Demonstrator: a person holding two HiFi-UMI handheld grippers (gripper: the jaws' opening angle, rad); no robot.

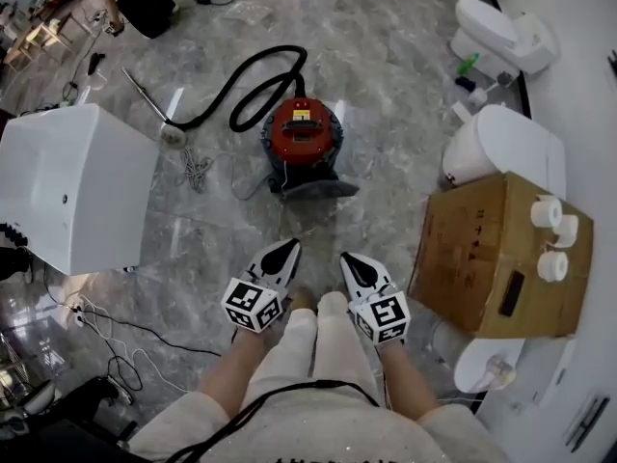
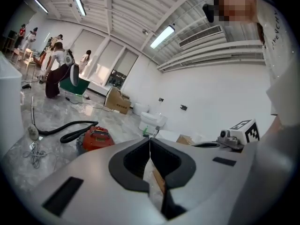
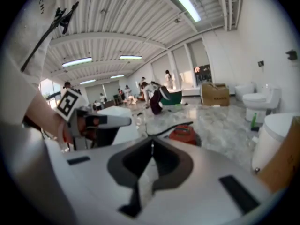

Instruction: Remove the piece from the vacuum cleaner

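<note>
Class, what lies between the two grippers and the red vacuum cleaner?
In the head view, only bare floor separates the left gripper and right gripper from the vacuum cleaner.

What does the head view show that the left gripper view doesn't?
Head view only: three paper rolls on the cardboard box, and the person's legs. Left gripper view only: the ceiling lights and the wall vent. Both: the red vacuum cleaner with its black hose, and a toilet with a green bottle beside it.
</note>
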